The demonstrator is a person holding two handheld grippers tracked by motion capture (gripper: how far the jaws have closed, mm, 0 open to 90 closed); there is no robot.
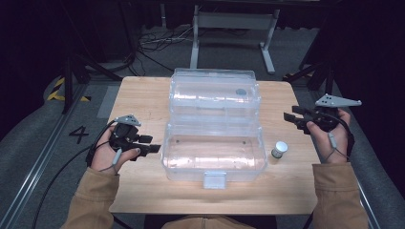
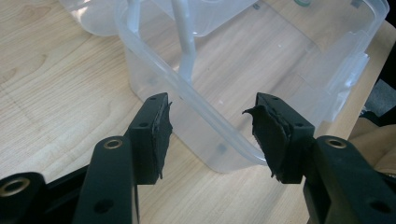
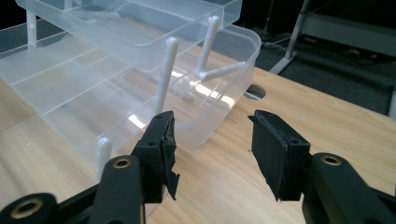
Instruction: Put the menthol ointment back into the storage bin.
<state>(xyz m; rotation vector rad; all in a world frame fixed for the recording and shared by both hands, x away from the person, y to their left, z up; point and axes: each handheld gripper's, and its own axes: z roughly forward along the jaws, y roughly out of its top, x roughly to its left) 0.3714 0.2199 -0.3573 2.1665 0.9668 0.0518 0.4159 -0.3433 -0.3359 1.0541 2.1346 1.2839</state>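
The clear plastic box (image 1: 213,151) is seen open on the table (image 1: 143,95), just ahead of both spread, empty jaws. Light, slippery, flexible walls are judged; its rim should be gripped.

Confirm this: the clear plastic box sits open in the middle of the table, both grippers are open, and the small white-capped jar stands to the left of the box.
One detail is wrong. The high view shows the small jar standing to the right of the box, nearer the right gripper, not to the left. The rest holds: the box is open and the left gripper is open too.
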